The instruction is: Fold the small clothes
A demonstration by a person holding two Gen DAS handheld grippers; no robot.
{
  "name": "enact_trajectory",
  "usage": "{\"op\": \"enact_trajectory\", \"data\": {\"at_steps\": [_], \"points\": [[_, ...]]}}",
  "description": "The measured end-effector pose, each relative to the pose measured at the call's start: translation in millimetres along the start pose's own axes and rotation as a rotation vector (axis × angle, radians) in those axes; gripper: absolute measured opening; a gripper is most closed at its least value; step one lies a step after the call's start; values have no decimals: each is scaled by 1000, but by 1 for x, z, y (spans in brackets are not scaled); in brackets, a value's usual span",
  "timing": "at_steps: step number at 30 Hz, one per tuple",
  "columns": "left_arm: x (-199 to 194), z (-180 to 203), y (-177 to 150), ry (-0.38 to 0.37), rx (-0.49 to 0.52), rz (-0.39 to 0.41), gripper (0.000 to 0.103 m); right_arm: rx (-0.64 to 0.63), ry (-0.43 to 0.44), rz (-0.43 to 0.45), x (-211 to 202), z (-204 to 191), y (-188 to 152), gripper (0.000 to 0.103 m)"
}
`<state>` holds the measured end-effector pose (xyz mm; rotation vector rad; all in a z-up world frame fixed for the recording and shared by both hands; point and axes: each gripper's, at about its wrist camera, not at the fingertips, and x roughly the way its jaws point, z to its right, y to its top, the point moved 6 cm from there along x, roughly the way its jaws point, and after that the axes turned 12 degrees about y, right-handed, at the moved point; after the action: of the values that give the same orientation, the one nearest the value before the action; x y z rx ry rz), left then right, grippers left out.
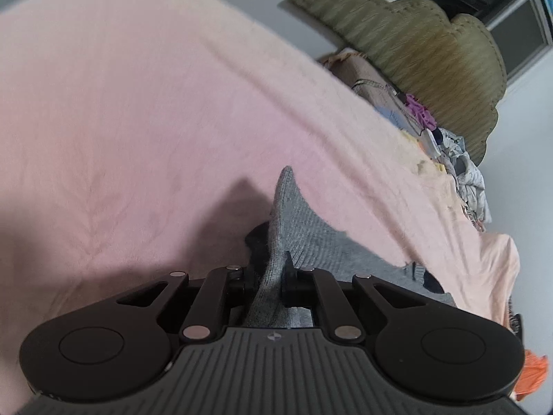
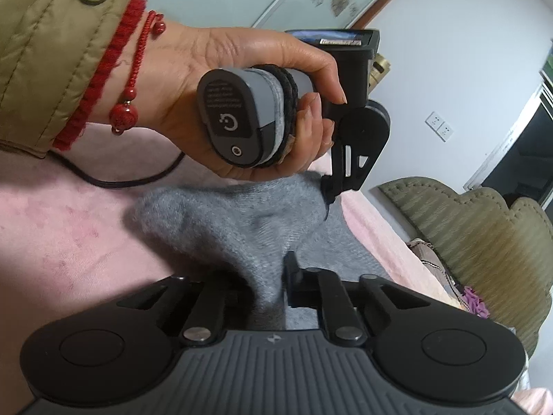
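A small grey knitted garment [image 1: 304, 224] lies on a pink bed cover [image 1: 121, 103]. My left gripper [image 1: 268, 269] is shut on an edge of it; the cloth runs back between the fingers. In the right wrist view the same grey garment [image 2: 224, 221] is bunched and raised off the pink cover [image 2: 52, 224]. My right gripper [image 2: 268, 276] is shut on another part of it. The left gripper [image 2: 326, 197], held by a hand, also shows there, pinching the garment's far edge.
An olive padded headboard [image 1: 414, 45] stands at the far end of the bed. A pile of mixed clothes [image 1: 459, 162] lies near it. An orange item [image 1: 532, 373] sits at the right edge. A black cable [image 2: 114, 181] trails over the cover.
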<state>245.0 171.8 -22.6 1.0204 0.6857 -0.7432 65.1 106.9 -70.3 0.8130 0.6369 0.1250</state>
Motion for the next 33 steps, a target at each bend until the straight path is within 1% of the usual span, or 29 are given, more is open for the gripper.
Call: {"op": "enact_trajectory", "data": {"at_steps": [2, 4, 9, 12, 16, 20, 25, 30, 33], "points": [[-17, 13, 3, 8, 24, 35, 11, 16, -14, 30, -13, 9, -4, 8], [-32, 27, 5, 14, 40, 60, 11, 63, -15, 64, -28, 22, -7, 8], [-59, 71, 4, 6, 57, 91, 11, 272, 3, 140, -59, 72, -19, 8], [-69, 98, -2, 16, 78, 113, 11, 369, -4, 180, -75, 100, -30, 7], [-76, 136, -12, 14, 121, 140, 11, 476, -16, 221, -100, 121, -48, 7], [-74, 174, -22, -11, 161, 133, 11, 578, -17, 240, -114, 139, -72, 6], [-63, 217, -37, -31, 214, 112, 11, 672, -50, 250, -135, 155, -102, 6], [-46, 257, -58, -36, 282, 95, 11, 777, -65, 243, -147, 174, -133, 6], [-34, 276, -71, -41, 316, 77, 11, 818, -79, 230, -151, 183, -150, 6]]}}
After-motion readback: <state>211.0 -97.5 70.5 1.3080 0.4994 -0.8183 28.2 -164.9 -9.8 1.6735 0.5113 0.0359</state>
